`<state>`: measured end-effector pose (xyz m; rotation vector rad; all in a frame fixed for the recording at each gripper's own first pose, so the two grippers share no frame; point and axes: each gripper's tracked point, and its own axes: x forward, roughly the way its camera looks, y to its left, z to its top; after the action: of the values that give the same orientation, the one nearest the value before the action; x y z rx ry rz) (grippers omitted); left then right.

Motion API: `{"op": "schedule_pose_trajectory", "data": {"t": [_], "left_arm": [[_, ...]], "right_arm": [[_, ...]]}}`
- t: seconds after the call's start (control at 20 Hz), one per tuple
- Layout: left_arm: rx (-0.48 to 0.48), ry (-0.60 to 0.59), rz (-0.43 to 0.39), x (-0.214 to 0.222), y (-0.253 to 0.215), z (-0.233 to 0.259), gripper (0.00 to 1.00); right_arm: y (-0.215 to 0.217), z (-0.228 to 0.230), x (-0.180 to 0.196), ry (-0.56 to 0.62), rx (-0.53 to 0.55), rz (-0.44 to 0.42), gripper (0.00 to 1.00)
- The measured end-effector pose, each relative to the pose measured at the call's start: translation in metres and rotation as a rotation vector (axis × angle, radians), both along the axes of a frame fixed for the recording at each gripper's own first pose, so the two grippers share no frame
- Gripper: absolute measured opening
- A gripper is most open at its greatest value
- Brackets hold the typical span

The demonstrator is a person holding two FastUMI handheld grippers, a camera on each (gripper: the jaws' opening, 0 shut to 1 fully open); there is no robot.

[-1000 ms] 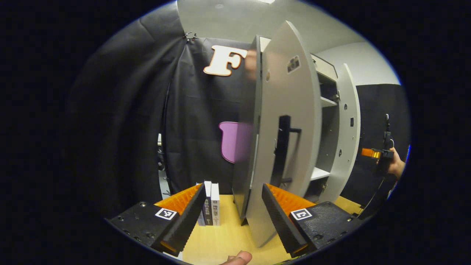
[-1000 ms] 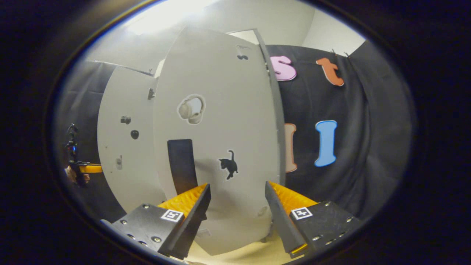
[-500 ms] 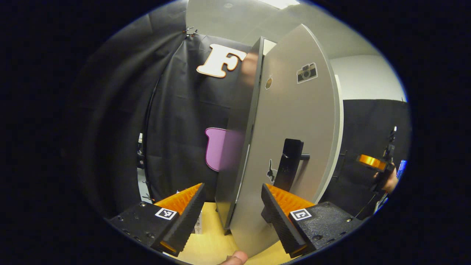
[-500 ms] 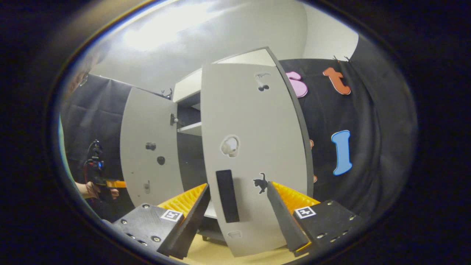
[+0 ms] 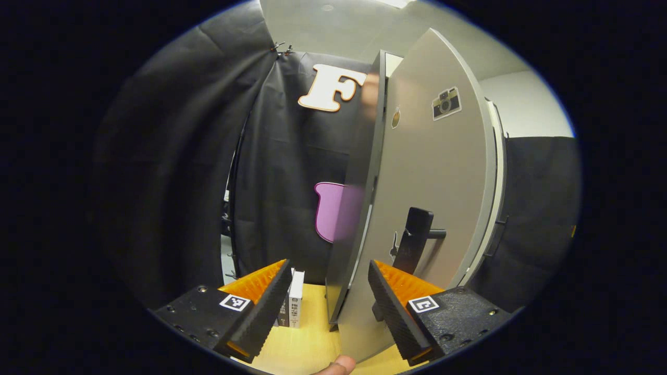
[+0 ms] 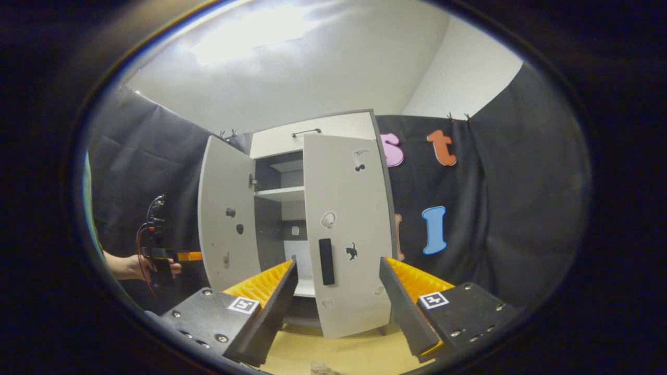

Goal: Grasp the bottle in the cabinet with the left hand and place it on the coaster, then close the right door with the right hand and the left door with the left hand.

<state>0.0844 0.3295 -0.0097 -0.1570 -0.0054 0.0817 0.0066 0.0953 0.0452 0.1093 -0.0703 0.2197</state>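
Closing stage: judging by the doors, the door-closing step is in hand; the right door sits nearly shut, the left door stands open.

Left gripper view: the left gripper (image 5: 328,299) is spread wide and holds nothing, close to the outer face of the left door (image 5: 432,208), whose black handle (image 5: 417,239) lies just beyond the right finger. Small boxes (image 5: 292,304) stand on the counter (image 5: 302,344) to the left.

Right gripper view: the right gripper (image 6: 338,299) is spread, empty, well back from the cabinet (image 6: 312,229). The right door (image 6: 349,234) is almost closed; a shelf (image 6: 279,194) shows in the gap.

Bottle: cannot tell where; a clear rim (image 6: 320,369) at the near edge may be it.

Next move: likely pushing the left door round until shut.

View difference: the right gripper view takes in both doors at once, with the left gripper held in a hand (image 6: 133,265) far left.
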Motion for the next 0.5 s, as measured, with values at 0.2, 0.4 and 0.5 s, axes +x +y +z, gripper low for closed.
{"op": "schedule_pose_trajectory", "data": {"t": [0.2, 0.4, 0.5], "left_arm": [[0.141, -0.023, 0.050, -0.003, 0.001, 0.012, 0.94], [0.146, -0.032, 0.108, -0.004, 0.001, 0.009, 0.94], [0.147, -0.035, 0.113, -0.004, -0.001, 0.010, 0.94]], "right_arm": [[0.020, -0.009, -0.050, 0.001, -0.007, -0.023, 0.96], [0.031, -0.023, -0.084, 0.038, -0.019, -0.050, 0.96], [0.032, -0.027, -0.094, 0.065, -0.008, -0.053, 0.96]]}}
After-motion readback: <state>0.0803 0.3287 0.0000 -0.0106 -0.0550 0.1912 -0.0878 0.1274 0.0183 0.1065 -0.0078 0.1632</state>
